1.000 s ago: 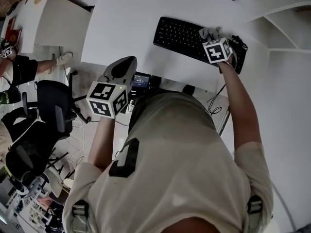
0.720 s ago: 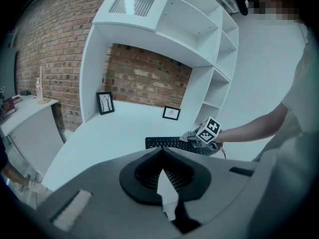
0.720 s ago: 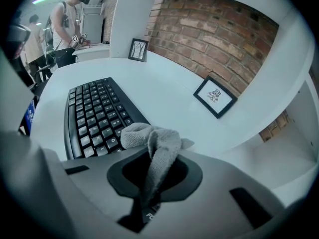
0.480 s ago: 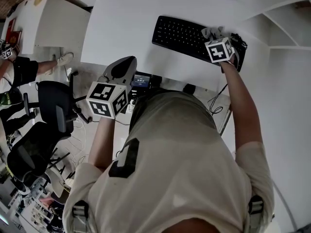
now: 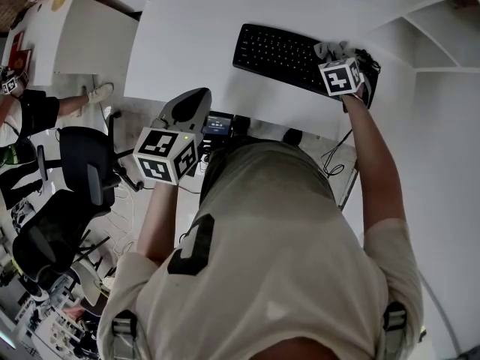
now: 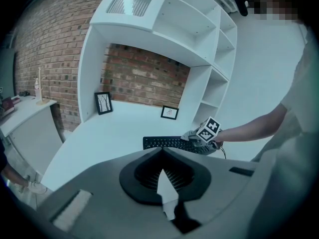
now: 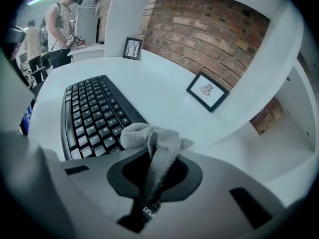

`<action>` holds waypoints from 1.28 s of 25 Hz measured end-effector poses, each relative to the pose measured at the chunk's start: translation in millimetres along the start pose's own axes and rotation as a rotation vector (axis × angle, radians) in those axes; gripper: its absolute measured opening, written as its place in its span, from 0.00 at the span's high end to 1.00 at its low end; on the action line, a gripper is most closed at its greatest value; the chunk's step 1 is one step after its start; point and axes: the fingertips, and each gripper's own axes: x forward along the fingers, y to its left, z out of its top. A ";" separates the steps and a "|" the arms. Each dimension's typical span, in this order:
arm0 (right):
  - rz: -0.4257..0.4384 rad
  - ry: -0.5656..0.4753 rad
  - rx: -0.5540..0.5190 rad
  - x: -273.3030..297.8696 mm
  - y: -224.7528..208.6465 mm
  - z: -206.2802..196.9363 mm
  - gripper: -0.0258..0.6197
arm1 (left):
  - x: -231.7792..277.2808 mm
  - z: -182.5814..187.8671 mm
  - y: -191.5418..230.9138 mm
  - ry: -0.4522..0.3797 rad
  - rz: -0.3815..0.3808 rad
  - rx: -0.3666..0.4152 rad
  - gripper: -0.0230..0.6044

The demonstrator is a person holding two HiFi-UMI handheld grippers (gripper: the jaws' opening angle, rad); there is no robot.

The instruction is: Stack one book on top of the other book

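Observation:
No book shows in any view. My right gripper [image 5: 331,52] is shut on a grey cloth [image 7: 149,136], whose bunched end rests on the right end of a black keyboard [image 5: 277,52] on the white desk [image 5: 195,28]. In the right gripper view the cloth hangs out between the jaws over the keyboard [image 7: 92,114]. My left gripper [image 5: 189,103] is held off the desk's front edge, close to the person's body, with its jaws together and nothing in them. In the left gripper view its jaws point at the desk, and the right gripper [image 6: 198,136] shows on the keyboard [image 6: 167,143].
Two small framed pictures [image 7: 207,90] [image 7: 132,49] lean on the brick back wall. White shelves [image 5: 442,43] rise at the desk's right. A cable [image 5: 334,160] hangs off the front edge. Office chairs [image 5: 82,172] and another person [image 5: 19,107] are at the left, by a side counter [image 5: 45,28].
The right gripper with the cloth has crept slightly to the right along the keyboard's right end. The left gripper has stayed put.

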 end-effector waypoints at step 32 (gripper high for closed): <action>-0.164 0.019 0.112 -15.3 -56.2 -55.0 0.92 | 3.8 -1.0 -2.1 0.010 0.000 -0.011 0.96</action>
